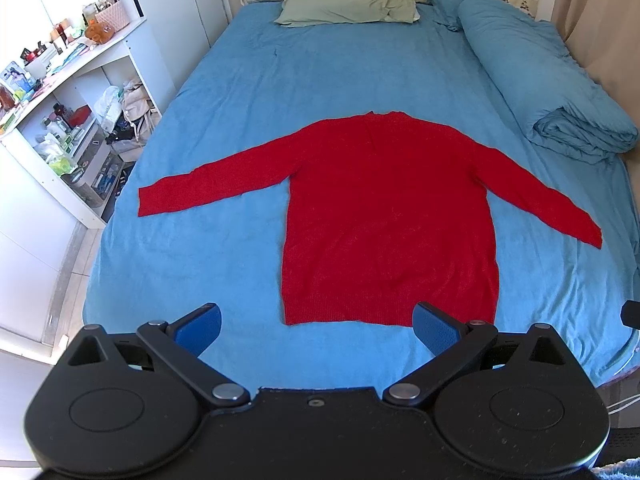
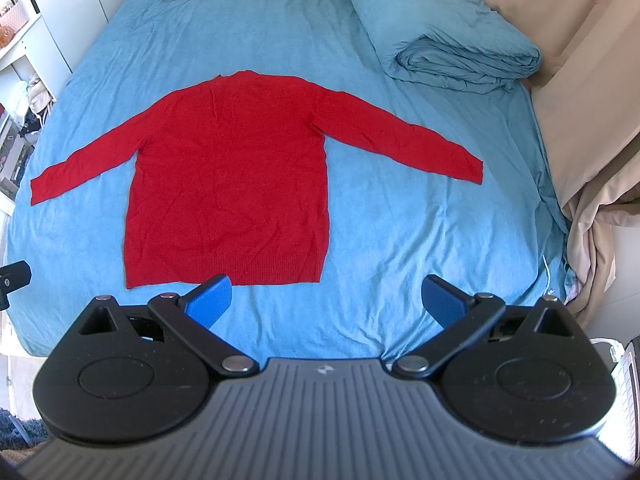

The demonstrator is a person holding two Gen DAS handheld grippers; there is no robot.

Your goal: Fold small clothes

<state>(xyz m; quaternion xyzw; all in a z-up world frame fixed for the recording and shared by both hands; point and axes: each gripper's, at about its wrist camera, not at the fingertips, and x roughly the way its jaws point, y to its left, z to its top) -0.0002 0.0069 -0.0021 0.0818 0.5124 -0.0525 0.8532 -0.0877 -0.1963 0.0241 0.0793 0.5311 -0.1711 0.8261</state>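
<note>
A big bed (image 1: 248,92) with a blue sheet fills both views. A red sweater (image 1: 388,216) lies flat in the middle of it, both sleeves spread out wide and the bottom edge nearest the cameras. A green pillow (image 1: 348,8) sits at 12 o'clock by the headboard, and a rolled blue blanket (image 1: 548,80) lies along the bed at 2 o'clock. The left tongs (image 1: 318,326) are spread wide with nothing between the blue pads (image 1: 200,328); they hang above the sheet, just below the sweater's bottom edge. The right tongs (image 2: 326,300) are also spread wide and hold nothing; the left pad sits in front of the sweater's hem in the picture, but I cannot tell if it touches. The left wrist view shows white shelves (image 1: 76,120) full of small things at 9 o'clock. The right wrist view shows only a bit of them, but it shows tan curtains (image 2: 592,100) at 3 o'clock.
</note>
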